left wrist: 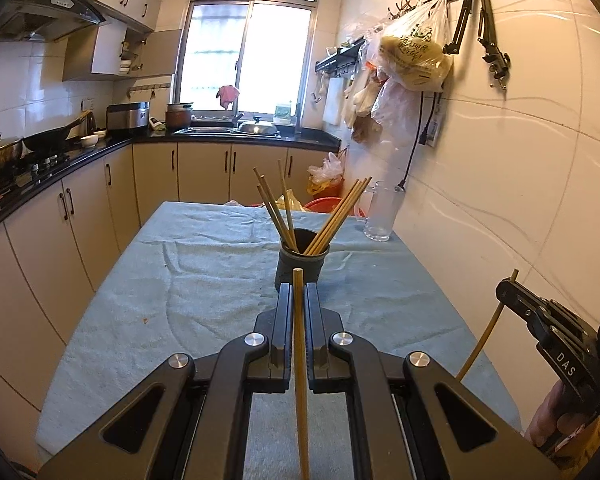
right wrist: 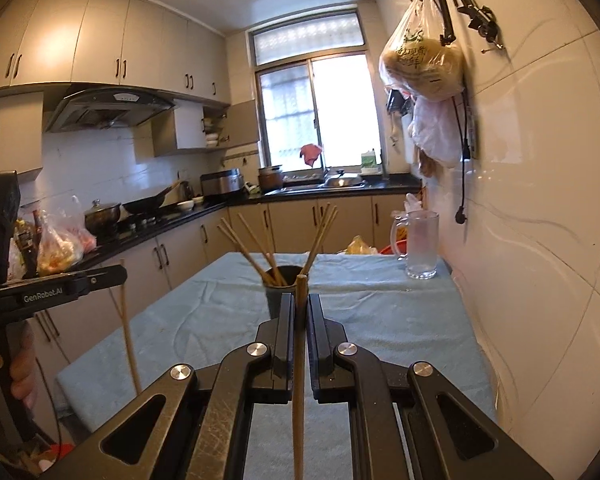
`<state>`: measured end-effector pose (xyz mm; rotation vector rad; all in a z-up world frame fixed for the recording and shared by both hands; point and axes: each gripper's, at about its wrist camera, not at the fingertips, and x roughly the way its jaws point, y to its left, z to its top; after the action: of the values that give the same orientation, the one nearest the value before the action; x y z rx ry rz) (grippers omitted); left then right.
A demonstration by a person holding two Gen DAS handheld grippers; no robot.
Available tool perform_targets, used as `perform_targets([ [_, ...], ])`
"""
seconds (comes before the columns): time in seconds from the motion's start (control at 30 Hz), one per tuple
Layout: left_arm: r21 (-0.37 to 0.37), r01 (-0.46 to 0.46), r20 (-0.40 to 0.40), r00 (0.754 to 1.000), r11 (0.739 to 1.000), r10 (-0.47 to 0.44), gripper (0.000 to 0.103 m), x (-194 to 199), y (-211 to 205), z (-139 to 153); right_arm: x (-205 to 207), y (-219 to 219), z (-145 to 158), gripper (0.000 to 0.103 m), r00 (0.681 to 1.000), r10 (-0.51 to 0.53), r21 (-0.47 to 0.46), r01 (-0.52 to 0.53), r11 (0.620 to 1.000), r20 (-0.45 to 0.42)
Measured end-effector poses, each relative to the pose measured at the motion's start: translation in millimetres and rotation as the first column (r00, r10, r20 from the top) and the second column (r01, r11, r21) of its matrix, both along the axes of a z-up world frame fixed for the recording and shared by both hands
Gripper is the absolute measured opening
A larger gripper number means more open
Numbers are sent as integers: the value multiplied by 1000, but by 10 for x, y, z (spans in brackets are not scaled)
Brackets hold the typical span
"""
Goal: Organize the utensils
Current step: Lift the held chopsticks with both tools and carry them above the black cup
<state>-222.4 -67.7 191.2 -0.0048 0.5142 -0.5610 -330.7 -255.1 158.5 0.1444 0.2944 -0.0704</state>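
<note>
A dark utensil cup (left wrist: 300,266) stands mid-table on the blue-grey towel (left wrist: 204,280) and holds several wooden chopsticks (left wrist: 332,220); it also shows in the right wrist view (right wrist: 282,286). My left gripper (left wrist: 298,292) is shut on one chopstick (left wrist: 300,360), upright, just short of the cup. My right gripper (right wrist: 299,300) is shut on another chopstick (right wrist: 299,380), also near the cup. The right gripper shows at the right edge of the left wrist view (left wrist: 512,292), the left gripper at the left of the right wrist view (right wrist: 116,274).
A glass mug (left wrist: 382,212) stands at the table's far right corner by the tiled wall. Plastic bags (left wrist: 416,56) hang on wall hooks. Counters with a stove, wok (left wrist: 52,138) and sink (left wrist: 228,128) run along the left and back.
</note>
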Motion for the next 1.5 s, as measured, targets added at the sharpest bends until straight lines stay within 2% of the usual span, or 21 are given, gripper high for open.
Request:
perform_targets([
  [0.3, -38, 16, 9, 1000, 999, -15, 5, 22, 97, 150, 16, -10, 130, 6, 999, 37, 41, -37, 998, -8],
  [0.53, -53, 44, 7, 999, 998, -44, 4, 187, 49, 301, 194, -66, 212, 6, 999, 46, 59, -46, 997, -1],
  [1.0, -75, 104, 21, 994, 992, -103, 4, 635, -204, 761, 873, -271, 486, 6, 997, 57, 110, -61, 992, 42],
  [1.27, -103, 64, 93, 994, 993, -55, 4, 1031, -433, 1089, 1383, -401, 736, 6, 990, 27, 138, -46, 989, 135],
  [1.5, -119, 29, 92, 996, 993, -18, 4, 1448, -699, 1128, 1852, -445, 924, 6, 980, -8, 119, -16, 993, 200],
])
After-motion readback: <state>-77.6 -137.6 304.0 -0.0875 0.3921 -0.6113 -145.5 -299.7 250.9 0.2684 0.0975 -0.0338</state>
